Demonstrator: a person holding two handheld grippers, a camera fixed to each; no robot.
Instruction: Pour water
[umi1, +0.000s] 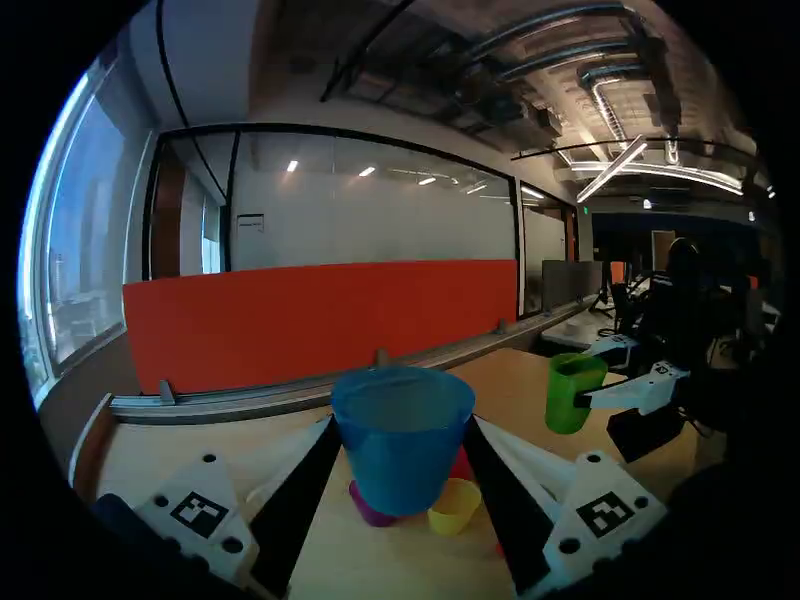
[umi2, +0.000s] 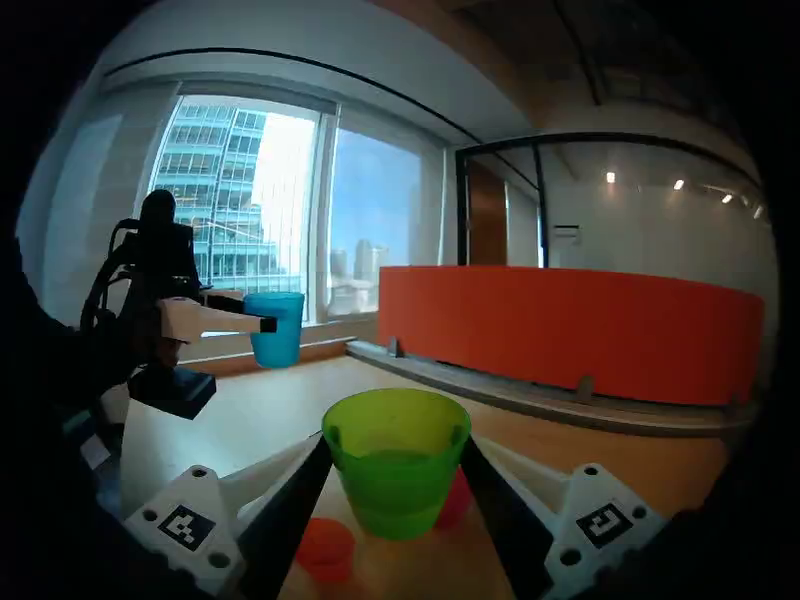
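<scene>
Over the desk (umi1: 400, 560), left fingers (umi1: 300, 490) grip blue cup (umi1: 403, 440), right fingers (umi2: 290, 500) green cup (umi2: 397, 460).

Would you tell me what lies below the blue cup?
Below the blue cup sit a purple cup and a yellow cup; a red thing is mostly covered.

Bright window (umi2: 290, 210) daylight, dim ceiling (umi1: 500, 70), strong fisheye edge warping.
</scene>
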